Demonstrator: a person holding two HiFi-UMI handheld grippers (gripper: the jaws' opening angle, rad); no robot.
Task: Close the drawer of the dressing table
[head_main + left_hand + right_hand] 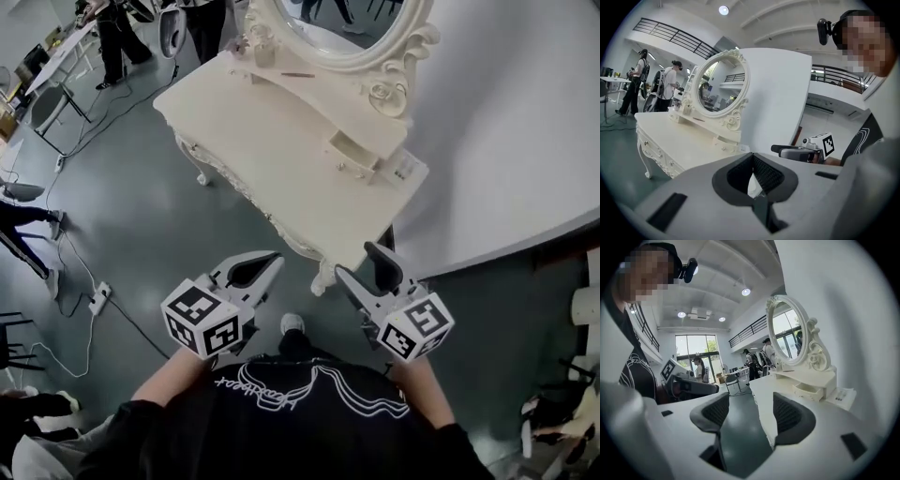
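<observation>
The cream dressing table with its oval mirror stands ahead of me. Its small drawer under the mirror's right side is pulled out; it also shows in the right gripper view and the left gripper view. Both grippers hang in the air short of the table's near edge, well away from the drawer. My left gripper is shut with nothing in it, its pads touching. My right gripper is open and holds nothing, and the table edge shows between its pads.
A printed leaflet lies at the table's right corner beside the drawer. A white curved wall rises right of the table. People stand at the back left. Cables and a power strip lie on the grey floor at the left.
</observation>
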